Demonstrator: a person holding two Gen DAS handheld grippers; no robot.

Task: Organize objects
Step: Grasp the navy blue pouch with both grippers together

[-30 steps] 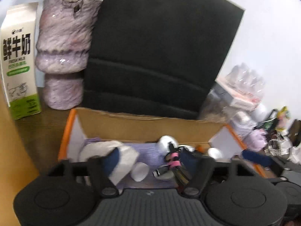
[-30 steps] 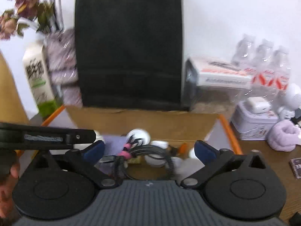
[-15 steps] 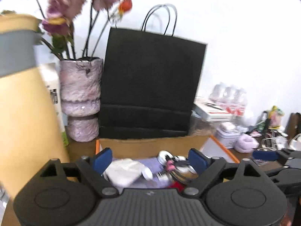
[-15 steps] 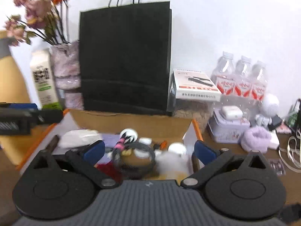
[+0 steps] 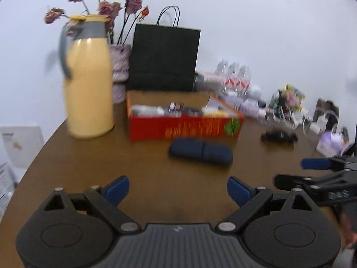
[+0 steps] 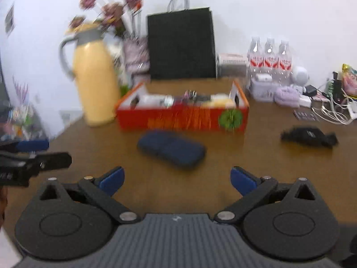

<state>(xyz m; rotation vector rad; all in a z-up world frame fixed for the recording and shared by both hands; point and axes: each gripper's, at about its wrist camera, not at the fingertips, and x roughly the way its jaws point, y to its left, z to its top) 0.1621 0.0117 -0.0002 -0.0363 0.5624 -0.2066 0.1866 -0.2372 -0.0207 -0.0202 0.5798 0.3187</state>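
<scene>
An open red box [image 5: 185,125] [image 6: 183,118] with several small items inside stands mid-table. In front of it lies a dark blue pouch [image 5: 200,150] [image 6: 170,148]. A black strap-like item [image 5: 279,136] [image 6: 309,136] lies to the right. My left gripper [image 5: 178,189] hangs over bare table well short of the pouch, its jaws opening, nothing between them. My right gripper [image 6: 177,178] is open and empty, also short of the pouch. Each gripper shows at the edge of the other's view.
A yellow jug [image 5: 88,89] [image 6: 96,80] stands left of the box. Behind are a vase of dried flowers [image 5: 119,73], a black paper bag [image 5: 164,58] [image 6: 181,44], water bottles [image 6: 270,55], a tin, cables and clutter at the right. The table edge curves at left.
Both grippers have pulled far back from over the box, which now sits well ahead of them. The left jaws have spread wider. The pouch and jug have come into view.
</scene>
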